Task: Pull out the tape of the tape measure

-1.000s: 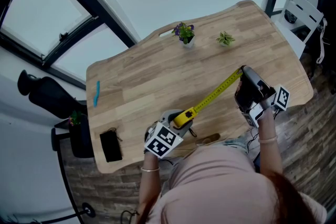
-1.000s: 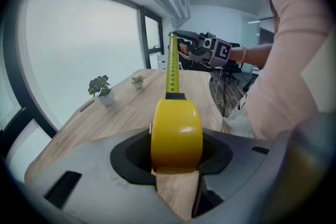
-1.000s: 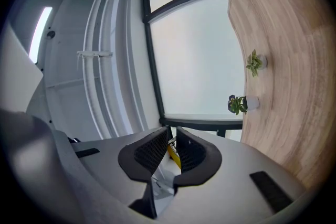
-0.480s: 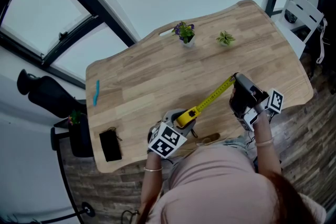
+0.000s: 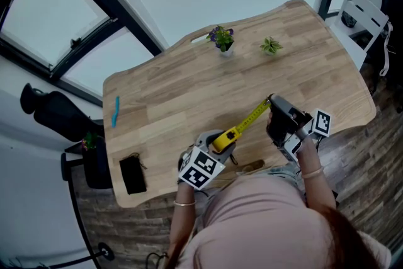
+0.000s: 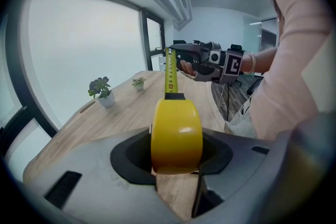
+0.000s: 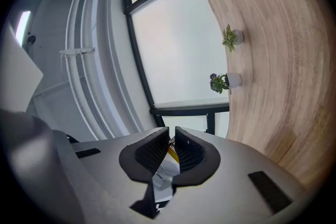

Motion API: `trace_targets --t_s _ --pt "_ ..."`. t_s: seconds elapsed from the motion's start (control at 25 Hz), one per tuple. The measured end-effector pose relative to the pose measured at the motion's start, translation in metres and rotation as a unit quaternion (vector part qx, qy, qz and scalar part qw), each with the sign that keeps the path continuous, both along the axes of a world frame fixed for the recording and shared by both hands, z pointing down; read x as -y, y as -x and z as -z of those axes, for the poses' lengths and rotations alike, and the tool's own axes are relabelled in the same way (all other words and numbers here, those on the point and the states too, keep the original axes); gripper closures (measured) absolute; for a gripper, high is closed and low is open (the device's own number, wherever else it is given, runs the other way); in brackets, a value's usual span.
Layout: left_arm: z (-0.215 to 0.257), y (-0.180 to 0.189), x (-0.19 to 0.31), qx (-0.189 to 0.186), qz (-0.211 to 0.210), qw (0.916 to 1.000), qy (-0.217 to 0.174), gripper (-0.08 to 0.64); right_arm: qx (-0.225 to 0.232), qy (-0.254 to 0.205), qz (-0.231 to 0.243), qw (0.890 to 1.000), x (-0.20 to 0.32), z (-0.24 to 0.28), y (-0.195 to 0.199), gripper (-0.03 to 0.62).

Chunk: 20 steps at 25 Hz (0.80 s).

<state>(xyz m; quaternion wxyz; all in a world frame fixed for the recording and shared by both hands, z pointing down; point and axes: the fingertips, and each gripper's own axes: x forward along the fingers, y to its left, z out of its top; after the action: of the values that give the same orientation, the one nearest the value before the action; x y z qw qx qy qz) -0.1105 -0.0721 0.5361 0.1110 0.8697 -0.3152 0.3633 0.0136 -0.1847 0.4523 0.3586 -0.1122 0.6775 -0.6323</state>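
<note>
A yellow tape measure case (image 5: 221, 140) sits between the jaws of my left gripper (image 5: 214, 147) near the table's front edge; in the left gripper view the case (image 6: 176, 134) fills the gap between both pads. Its yellow tape (image 5: 252, 118) runs up and to the right to my right gripper (image 5: 271, 101), which holds the tape's end just above the wood. My right gripper's jaws are closing, and in the right gripper view the tape end (image 7: 169, 164) lies between the narrow pads of that gripper (image 7: 171, 136). The tape (image 6: 169, 68) stretches straight ahead in the left gripper view.
Two small potted plants (image 5: 221, 40) (image 5: 271, 46) stand at the wooden table's (image 5: 189, 91) far edge. A blue strip (image 5: 115, 111) and a black pouch (image 5: 132, 174) lie at its left end. A white chair (image 5: 359, 16) stands at the right, a black chair (image 5: 56, 115) at the left.
My right gripper has moved left and nearer to the case with the tape end, so the stretch of tape showing is shorter. The left gripper has barely moved.
</note>
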Motion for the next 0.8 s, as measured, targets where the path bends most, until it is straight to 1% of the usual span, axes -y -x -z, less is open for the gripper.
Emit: trace_targets --t_s 0.28,0.8 --pt "0.002 0.0 0.001 -0.004 0.006 1.0 0.001 0.393 0.004 0.012 0.014 1.0 -0.005 -0.007 0.014 0.568" --pt "0.01 -0.008 0.007 -0.019 0.007 0.9998 -0.005 0.393 -0.009 0.032 0.058 0.998 -0.021 -0.023 0.043 0.575"
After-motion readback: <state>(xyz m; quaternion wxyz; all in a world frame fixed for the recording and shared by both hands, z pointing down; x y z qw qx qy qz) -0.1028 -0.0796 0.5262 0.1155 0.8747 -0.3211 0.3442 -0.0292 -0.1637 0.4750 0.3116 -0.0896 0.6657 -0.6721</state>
